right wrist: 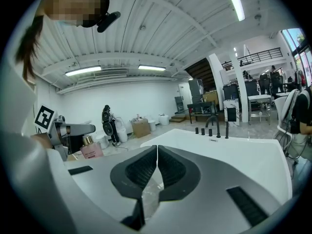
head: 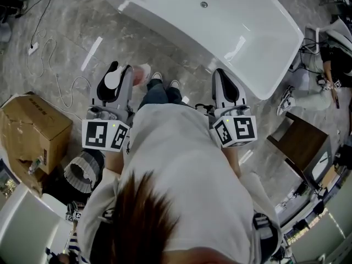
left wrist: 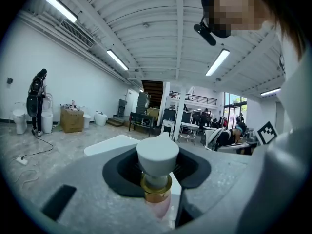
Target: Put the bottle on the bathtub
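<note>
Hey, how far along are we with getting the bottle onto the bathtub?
Done: the left gripper is shut on the pink bottle. In hand: the bottle is held short of the bathtub. Left: set it on the tub and let go. The right gripper is shut, empty.

The bottle (left wrist: 157, 179) (pink glass, gold collar, white cap) sits at the lower centre of the left gripper view, clamped between jaws, cap toward the camera and seemingly tilted. The white bathtub (head: 242, 32) fills the head view's upper right, apart from the bottle.
</note>
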Demonstrator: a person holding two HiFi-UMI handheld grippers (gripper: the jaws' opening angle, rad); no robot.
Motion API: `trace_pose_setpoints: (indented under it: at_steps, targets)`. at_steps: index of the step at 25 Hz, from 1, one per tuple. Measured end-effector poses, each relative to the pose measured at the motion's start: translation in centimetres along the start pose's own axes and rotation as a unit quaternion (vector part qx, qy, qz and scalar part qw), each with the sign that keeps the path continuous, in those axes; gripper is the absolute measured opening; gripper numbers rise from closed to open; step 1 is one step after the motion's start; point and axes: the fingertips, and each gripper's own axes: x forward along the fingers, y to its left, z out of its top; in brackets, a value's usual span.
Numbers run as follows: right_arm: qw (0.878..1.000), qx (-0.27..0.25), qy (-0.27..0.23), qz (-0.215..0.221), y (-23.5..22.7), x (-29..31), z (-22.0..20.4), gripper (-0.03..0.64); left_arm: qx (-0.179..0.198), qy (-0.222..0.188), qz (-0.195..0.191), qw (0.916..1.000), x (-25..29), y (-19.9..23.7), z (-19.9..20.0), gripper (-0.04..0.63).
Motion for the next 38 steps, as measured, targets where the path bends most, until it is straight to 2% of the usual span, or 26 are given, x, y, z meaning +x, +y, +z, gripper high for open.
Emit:
trace_pose_setpoints:
  at_steps: [8, 12, 20, 28, 33, 38]
  targets:
    - [1.0, 0.003, -0.006, -0.02, 2.6, 2.4, 1.4, 0.015, 0.009, 0.005, -0.027, 0.9996, 1.1, 3.7, 2.0, 0.149]
    - [0.999, 0.008, -0.011, -0.031, 3.9, 4.2, 1.6, 0.015, 0.019, 0.004, -0.031, 0.9993, 1.6, 6.0, 2.4, 0.149]
    - [1.0, 0.012, -0.007, -0.028, 6.4, 6.2, 0.7, 0.015, 0.022, 0.012, -0.024, 0.9994, 1.3, 9.5, 1.8, 0.149]
    - [1.0, 0.012, 0.004, -0.018, 5.5, 7.3, 1.1, 0.015, 0.011, 0.021, -0.009, 0.9997, 2.4, 9.7, 1.4, 0.149]
    - [1.0, -0.002, 0.007, 0.006, 5.2, 8.0, 2.3, 0.015, -0.002, 0.006, -0.001, 1.0, 2.3, 8.7, 2.3, 0.149]
    - [1.0, 0.004, 0.008, 0.022, 4.8, 8.4, 2.3, 0.015, 0.001, 0.014, 0.019, 0.9997, 2.0, 8.2, 1.8, 0.149]
